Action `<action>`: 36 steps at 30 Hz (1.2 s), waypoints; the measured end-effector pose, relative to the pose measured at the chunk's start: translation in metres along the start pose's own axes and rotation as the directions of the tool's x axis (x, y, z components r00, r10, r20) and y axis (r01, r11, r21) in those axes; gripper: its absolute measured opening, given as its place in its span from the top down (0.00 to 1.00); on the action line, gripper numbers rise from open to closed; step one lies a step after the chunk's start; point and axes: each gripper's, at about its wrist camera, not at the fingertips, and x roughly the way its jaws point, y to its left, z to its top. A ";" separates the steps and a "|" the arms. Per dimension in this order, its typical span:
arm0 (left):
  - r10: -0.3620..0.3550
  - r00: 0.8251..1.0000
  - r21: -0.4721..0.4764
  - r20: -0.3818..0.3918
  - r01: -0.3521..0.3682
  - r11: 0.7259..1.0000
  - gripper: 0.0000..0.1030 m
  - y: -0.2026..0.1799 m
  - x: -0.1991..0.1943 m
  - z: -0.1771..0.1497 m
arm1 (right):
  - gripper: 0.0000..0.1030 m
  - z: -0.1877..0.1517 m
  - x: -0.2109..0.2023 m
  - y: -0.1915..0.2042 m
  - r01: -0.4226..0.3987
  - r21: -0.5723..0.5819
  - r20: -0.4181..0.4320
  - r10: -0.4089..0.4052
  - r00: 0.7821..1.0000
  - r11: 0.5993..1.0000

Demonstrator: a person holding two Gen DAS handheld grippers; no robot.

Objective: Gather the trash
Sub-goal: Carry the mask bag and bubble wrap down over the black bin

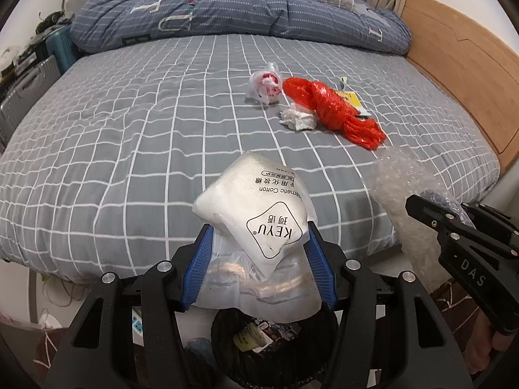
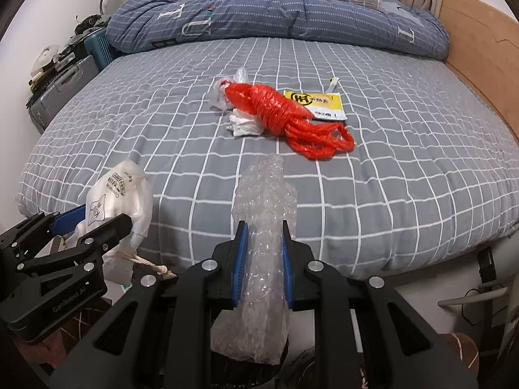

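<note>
Left wrist view
- left gripper [image 1: 258, 246]: its blue pads clamp a white cotton-pad packet [image 1: 251, 209] printed KEYU, with clear plastic and a length of rope hanging beneath.
- trash bin [image 1: 272, 340]: at 6 o'clock, directly under the packet, dark, with scraps inside.
- right gripper [image 1: 441, 212]: at 4 o'clock, pinching bubble wrap [image 1: 395, 191].
- bed [image 1: 129, 129]: grey checked sheet; at 1 o'clock lie a red cord bundle [image 1: 331, 107], a small clear bag [image 1: 264, 86] and crumpled tissue [image 1: 298, 118], all close together.

Right wrist view
- right gripper [image 2: 262, 256]: pads pressed onto the upright roll of bubble wrap [image 2: 264, 214].
- left gripper [image 2: 97, 223]: at 8 o'clock, holding the cotton-pad packet [image 2: 113, 194].
- bed [image 2: 421, 162]: at 12 o'clock the red cord bundle [image 2: 282, 113], touching a yellow sachet [image 2: 318, 103], the tissue [image 2: 243, 126] and the clear bag [image 2: 223, 92].
- quilt [image 2: 259, 19]: blue, bunched along the far edge.
</note>
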 end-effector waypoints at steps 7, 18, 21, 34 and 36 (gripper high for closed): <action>-0.005 1.000 -0.009 -0.024 0.005 1.000 0.46 -0.001 -0.006 -0.021 | 0.82 -0.016 -0.002 0.005 -0.002 0.004 -0.024 0.002 1.000 1.000; -0.010 0.998 -0.025 -0.069 0.008 1.000 0.46 0.000 -0.010 -0.054 | 0.82 -0.041 -0.006 0.017 -0.001 0.004 -0.060 0.001 0.998 1.000; -0.013 0.997 -0.030 -0.081 0.010 1.000 0.46 0.001 -0.012 -0.063 | 0.82 -0.047 -0.008 0.019 0.000 0.004 -0.067 0.001 0.998 1.000; 0.018 0.991 -0.045 -0.131 -0.024 0.999 0.46 0.018 -0.009 -0.094 | 0.82 -0.073 -0.003 0.029 -0.017 -0.009 -0.136 0.015 0.991 1.000; 0.020 0.990 -0.051 -0.143 -0.027 0.998 0.46 0.022 -0.007 -0.099 | 0.82 -0.077 0.001 0.032 -0.021 -0.009 -0.152 0.019 0.988 1.000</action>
